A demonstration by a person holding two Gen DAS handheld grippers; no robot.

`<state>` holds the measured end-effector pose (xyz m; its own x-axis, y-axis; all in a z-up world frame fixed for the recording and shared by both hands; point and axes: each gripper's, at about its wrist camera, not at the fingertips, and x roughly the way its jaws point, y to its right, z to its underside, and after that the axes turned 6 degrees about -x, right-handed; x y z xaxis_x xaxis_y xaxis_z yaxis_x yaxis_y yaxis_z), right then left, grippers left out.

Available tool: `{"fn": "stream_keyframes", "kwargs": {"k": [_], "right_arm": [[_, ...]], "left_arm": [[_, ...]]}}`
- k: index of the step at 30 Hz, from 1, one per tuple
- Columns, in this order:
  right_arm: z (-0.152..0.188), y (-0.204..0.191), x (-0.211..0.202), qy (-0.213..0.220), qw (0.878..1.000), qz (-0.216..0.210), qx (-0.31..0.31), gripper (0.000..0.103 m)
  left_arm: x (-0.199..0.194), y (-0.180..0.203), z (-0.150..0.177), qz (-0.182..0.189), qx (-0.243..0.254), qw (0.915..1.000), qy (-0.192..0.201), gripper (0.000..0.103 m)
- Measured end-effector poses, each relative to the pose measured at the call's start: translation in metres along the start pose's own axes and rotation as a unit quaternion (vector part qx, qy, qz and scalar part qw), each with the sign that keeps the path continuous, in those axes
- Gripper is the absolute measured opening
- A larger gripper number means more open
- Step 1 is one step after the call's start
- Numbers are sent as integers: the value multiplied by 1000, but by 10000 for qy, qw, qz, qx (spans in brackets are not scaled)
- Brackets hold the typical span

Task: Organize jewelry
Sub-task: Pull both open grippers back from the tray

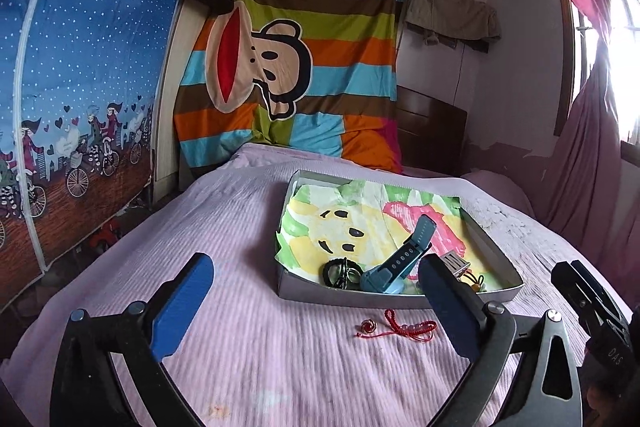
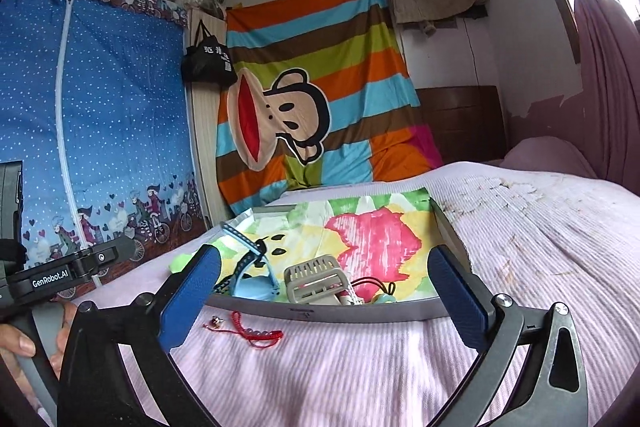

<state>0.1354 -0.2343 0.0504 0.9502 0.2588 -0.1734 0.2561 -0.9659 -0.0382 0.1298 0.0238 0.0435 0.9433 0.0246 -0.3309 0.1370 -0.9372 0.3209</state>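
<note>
A shallow grey box [image 1: 344, 295] [image 2: 372, 313], lined with a painted paper, lies on the pink bedspread. Inside it are a blue watch [image 1: 404, 259] [image 2: 252, 267], a black beaded bracelet [image 1: 340, 271], a grey hair clip [image 2: 316, 281] [image 1: 454, 263] and a small charm on a black cord [image 2: 384, 293]. A red cord bracelet [image 1: 404, 327] [image 2: 256, 331] with a small round bell [image 1: 367, 325] [image 2: 217, 319] lies on the bedspread just before the box's near wall. My left gripper [image 1: 312, 307] hovers open above the bed, the red bracelet between its fingers. My right gripper [image 2: 324, 303] is open before the box, the bracelet by its left finger.
The bed [image 1: 248, 347] runs back to a striped cartoon sheet [image 1: 296, 67] hung on the wall. A blue fabric wardrobe [image 1: 80, 67] stands at the left, a curtain and bright window [image 1: 600, 107] at the right. A hand [image 2: 24, 343] holds the left gripper's handle.
</note>
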Motion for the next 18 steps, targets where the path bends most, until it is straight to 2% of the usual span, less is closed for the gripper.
{"fn": "stream_keyframes", "kwargs": {"k": [5,18], "right_arm": [[-2,-8,-18,41,9999,-128,-107,102],[8,-20,-29,-79,9988,-361,-333,102]], "left_arm": [[-18,-5,4,-9,-65,10000,32,103],[-43,0,18,-142,528,9984,154,103]]}}
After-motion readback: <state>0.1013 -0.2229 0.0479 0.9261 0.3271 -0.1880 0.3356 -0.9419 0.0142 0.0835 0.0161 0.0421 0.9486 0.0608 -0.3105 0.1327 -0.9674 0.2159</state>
